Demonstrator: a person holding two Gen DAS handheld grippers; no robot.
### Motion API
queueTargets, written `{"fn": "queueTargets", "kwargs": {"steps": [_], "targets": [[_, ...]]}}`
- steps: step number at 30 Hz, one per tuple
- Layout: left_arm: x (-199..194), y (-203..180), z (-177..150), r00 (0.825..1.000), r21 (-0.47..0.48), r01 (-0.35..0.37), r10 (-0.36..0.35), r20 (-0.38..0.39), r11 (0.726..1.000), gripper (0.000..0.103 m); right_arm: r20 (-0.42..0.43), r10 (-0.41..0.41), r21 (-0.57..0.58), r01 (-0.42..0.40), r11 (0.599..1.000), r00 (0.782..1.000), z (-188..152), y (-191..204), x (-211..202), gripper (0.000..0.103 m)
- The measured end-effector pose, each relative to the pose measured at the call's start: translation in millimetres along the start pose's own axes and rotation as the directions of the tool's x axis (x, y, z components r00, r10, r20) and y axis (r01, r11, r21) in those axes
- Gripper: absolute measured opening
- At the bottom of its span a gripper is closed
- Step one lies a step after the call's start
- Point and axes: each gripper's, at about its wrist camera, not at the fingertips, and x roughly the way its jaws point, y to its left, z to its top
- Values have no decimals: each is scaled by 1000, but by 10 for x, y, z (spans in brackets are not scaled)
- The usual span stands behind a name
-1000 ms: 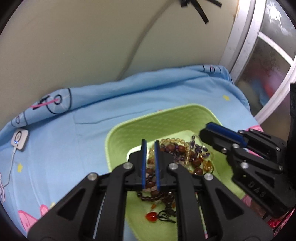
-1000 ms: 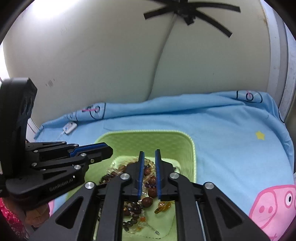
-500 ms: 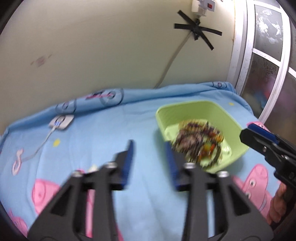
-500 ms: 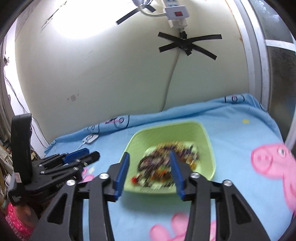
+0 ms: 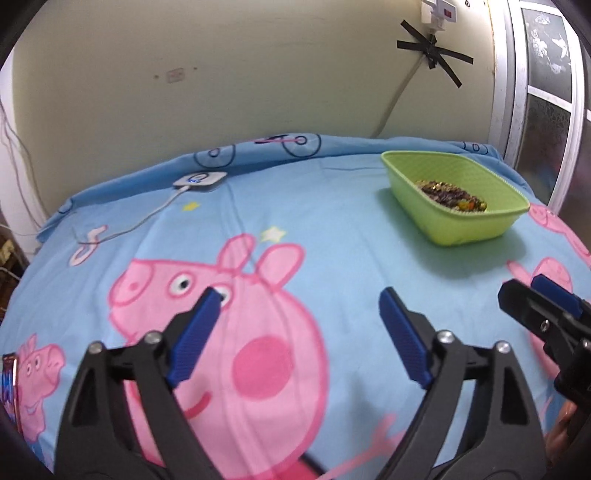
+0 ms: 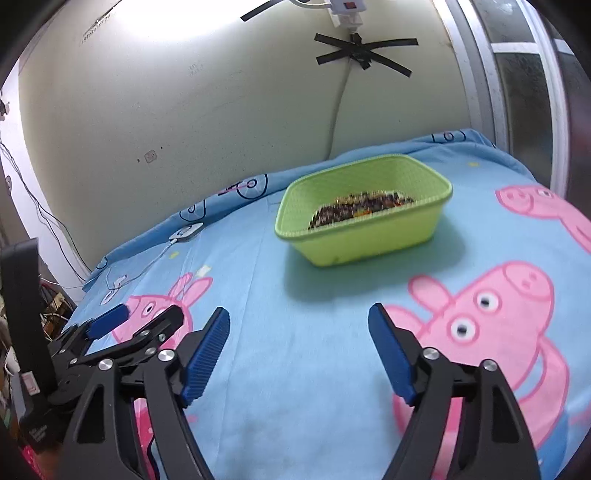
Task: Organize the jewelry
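A lime-green plastic basket stands on the blue cartoon-pig bedsheet near the far right. Inside it lies a heap of beaded jewelry, brown, amber and dark beads. My left gripper hovers over the sheet well short of the basket and to its left, its jaws opening wide with nothing between them. My right gripper is likewise back from the basket, jaws opening and empty. Each gripper shows at the edge of the other's view: the right gripper, the left gripper.
A white charger puck with its cable lies at the sheet's far left. The wall behind carries a taped cord and power strip. A window frame bounds the right. Wires and clutter sit beyond the bed's left edge.
Both grippers pulled back from inside the basket, where they were shut over the beads, to well in front of it. Both sets of jaws went from shut to wide apart.
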Motion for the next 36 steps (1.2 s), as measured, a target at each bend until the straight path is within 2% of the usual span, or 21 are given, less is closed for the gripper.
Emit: {"fn": "queueTargets", "kwargs": {"steps": [9,16,26,36], "targets": [[-56,112,-138,998,-21,-56,56,-8,998,96,-34,11,22,-11,1000,999,-87,-3,31,61],[31,146,-154,993,-23,-99,97,-61,995,96,-84,49,62,-43,997,995,-91,-78,135,61],[113,170,-169,989,-23,-101,98,-108,995,96,-88,73,49,-69,996,993,-17,-16,235,61],[124,179,-187,989,-31,-96,92,-116,995,96,-92,84,55,-79,995,992,-16,-33,242,61]]}}
